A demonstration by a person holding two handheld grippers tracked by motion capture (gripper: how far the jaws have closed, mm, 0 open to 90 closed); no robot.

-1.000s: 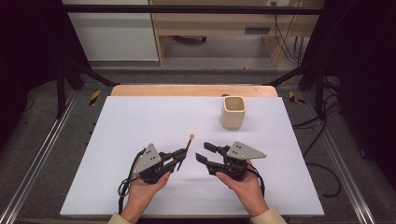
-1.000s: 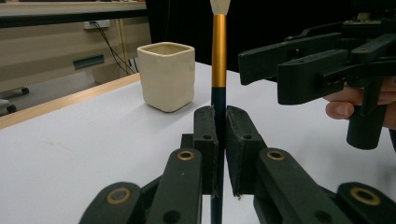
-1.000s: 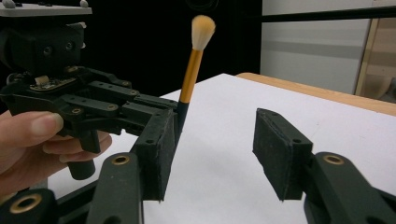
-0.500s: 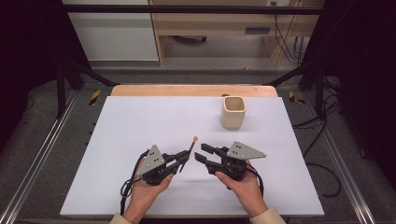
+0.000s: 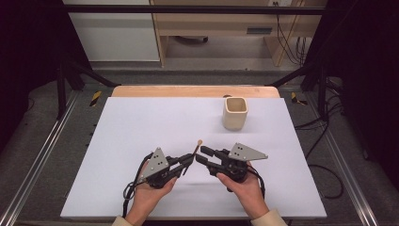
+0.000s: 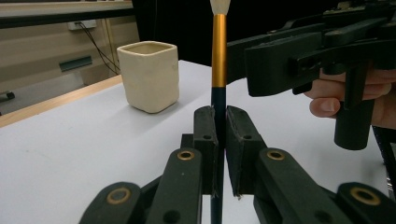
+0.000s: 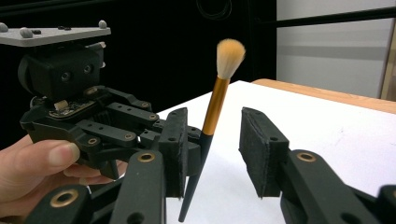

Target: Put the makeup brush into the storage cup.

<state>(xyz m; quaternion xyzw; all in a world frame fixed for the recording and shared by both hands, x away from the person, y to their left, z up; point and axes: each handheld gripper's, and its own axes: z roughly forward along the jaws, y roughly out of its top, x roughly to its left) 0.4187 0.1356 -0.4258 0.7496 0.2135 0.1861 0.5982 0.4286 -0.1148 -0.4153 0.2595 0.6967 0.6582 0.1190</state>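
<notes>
A: High view: our left gripper [image 5: 187, 162] squeezes the brush [image 5: 195, 149] near the table's [image 5: 141, 122] front middle; lots of room.

B: Its soft tip points at the cup [image 5: 235, 113]. Our right gripper [image 5: 201, 154] has been closing around it, not pressing.

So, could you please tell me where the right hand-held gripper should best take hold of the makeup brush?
Probably on the gold ferrule of the makeup brush, from the side: it stands upright, its dark handle clamped low in the left hand-held gripper, and the right hand-held gripper already straddles it.
</notes>
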